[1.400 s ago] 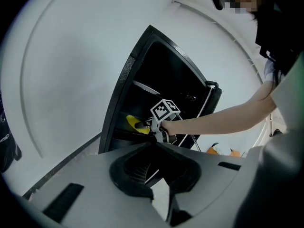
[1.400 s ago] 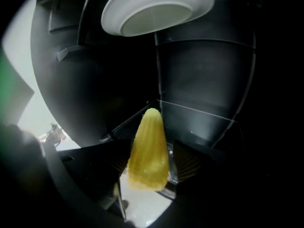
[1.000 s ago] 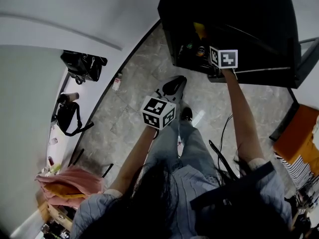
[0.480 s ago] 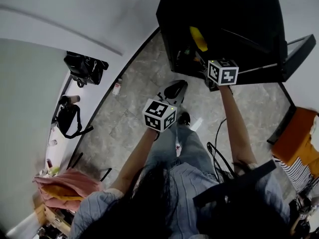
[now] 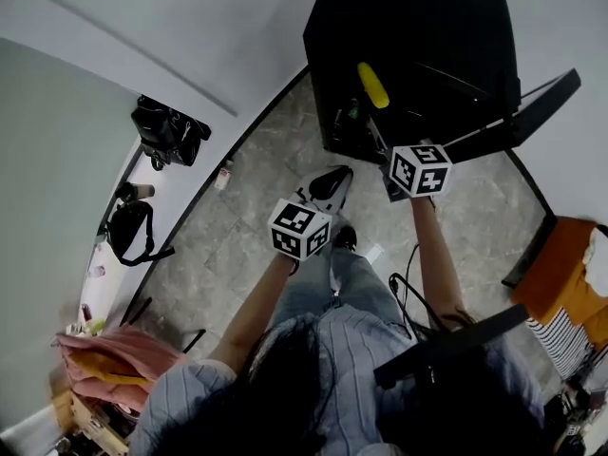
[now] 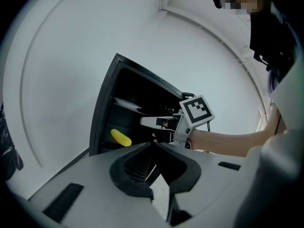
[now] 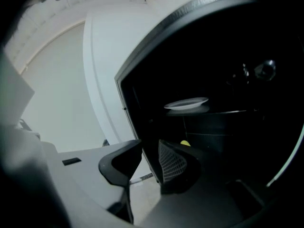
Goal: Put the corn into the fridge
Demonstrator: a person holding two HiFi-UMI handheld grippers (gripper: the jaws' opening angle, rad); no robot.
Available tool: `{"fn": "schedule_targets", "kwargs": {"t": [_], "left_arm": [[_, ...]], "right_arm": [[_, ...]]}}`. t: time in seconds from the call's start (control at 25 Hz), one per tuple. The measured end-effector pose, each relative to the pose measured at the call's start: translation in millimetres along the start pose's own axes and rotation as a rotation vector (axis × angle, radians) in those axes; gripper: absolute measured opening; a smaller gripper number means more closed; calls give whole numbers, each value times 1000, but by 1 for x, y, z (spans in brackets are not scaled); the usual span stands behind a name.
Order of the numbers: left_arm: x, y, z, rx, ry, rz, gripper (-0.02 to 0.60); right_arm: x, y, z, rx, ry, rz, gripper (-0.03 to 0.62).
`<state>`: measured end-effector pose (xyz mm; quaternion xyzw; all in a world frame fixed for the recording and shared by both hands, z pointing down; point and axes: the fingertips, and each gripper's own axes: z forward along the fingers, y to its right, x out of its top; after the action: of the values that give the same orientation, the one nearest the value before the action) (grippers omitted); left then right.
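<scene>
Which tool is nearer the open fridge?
The right tool, by the open fridge where the corn lies; its empty jaws have just been closing. The left tool hangs farther back, over the floor.

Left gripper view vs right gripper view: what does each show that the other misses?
Left only: the right tool, empty, its jaws just closing, and the person's forearm. Right only: a white plate on an upper shelf. Both: the open black fridge with the corn inside, mostly hidden behind a jaw in the right gripper view.
</scene>
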<state>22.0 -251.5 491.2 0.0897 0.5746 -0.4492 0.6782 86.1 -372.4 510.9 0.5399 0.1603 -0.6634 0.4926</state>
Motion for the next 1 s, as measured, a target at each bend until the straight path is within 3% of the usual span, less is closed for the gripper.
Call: {"fn": "schedule_targets", "kwargs": {"t": [0.48,1.0], "left_arm": [[20,42,-39,16,93,-18,32],[13,78,-61,69,109,0,32]], "right_arm": [[4,-49,-74,19,42,28,106],[-10,-76,-138,54,65,35,106]]}}
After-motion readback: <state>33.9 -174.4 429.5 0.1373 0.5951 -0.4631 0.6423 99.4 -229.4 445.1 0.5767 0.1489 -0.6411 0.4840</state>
